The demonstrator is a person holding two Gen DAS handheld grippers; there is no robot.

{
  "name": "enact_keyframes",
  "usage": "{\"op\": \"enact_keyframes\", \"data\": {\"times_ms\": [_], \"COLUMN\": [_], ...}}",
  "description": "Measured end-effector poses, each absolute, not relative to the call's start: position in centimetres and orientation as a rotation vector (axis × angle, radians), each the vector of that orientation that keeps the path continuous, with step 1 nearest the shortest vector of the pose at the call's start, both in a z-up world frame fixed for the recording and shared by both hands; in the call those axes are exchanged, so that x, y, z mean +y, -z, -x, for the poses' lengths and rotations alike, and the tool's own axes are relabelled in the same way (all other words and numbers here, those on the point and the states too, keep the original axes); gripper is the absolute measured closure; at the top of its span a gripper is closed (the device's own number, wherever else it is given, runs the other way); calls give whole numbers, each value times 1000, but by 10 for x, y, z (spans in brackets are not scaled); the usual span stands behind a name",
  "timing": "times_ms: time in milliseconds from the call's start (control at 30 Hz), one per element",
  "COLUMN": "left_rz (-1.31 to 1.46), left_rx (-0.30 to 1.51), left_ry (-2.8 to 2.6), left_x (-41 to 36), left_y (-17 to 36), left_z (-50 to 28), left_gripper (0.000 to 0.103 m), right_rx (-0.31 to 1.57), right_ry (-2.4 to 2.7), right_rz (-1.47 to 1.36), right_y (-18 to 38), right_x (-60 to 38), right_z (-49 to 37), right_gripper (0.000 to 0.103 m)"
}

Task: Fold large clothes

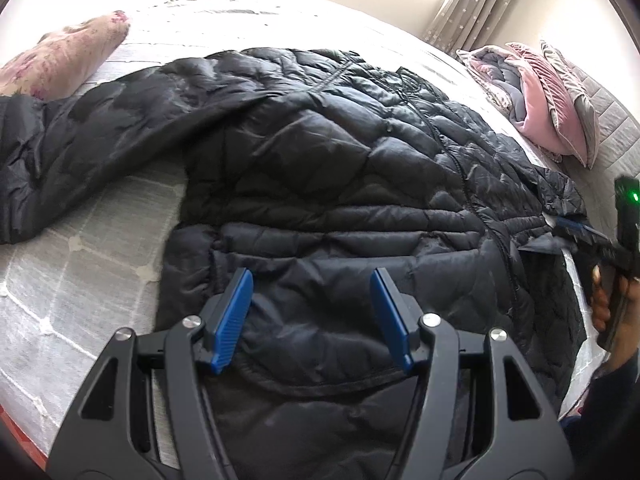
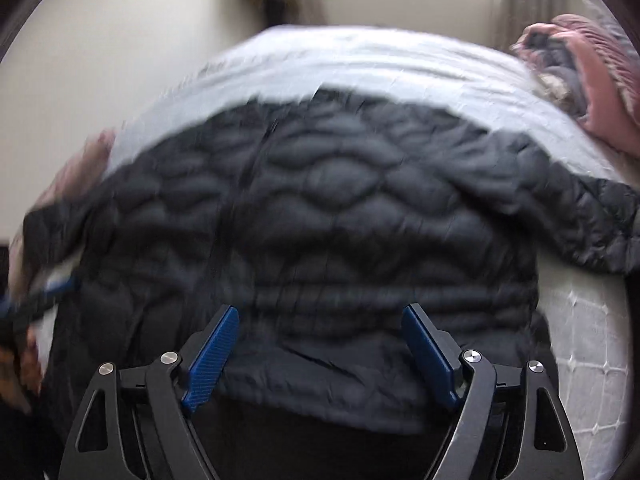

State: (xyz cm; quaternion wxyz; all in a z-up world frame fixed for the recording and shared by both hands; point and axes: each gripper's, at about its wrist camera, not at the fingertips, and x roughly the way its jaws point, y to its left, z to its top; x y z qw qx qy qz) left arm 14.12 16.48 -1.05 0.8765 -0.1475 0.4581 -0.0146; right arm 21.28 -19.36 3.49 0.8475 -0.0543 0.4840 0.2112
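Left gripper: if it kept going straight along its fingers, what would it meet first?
The left gripper, jaws open and empty, would most likely land on the black quilted puffer jacket spread on the white quilted bed cover; how near is unclear.

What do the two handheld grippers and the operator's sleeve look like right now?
Left gripper and right gripper: black angular linkage arms with round silver pivot bolts and ribbed blue fingers. In the left wrist view, the right unit's black body shows a green light. The sleeve is dark.
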Motion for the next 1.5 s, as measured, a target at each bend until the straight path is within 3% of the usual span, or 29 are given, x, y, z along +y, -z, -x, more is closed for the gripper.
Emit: {"op": "enact_keyframes", "data": {"times_ms": [467,600,867,1300,1400,1500], "left_rz": [229,361,590,799,845,862], "left_rx": [1065,1061,861,766,793,810], "left_ry": [9,40,-233,-659,-680,-717], "left_x": [155,174,272,396,410,419], "left_y": [32,28,-4,9,18,26], "left_z": [-144,-139,-101,-34,-28,-27], "left_gripper": [41,41,41,40,28,27], "right_rx": [1147,1143,968,772,748,730], "right_ry": [-346,-346,-349,-352,-349,-300], "right_rz": [330,332,120,198,266,359], "right_y": [29,22,-32,-57,-54,-46], "right_x": [-199,-199,-212,-168,-156,-146], "right_z": [-176,-170,-144,-100,-96,-96], "right_gripper": [17,17,18,15,15,14]}}
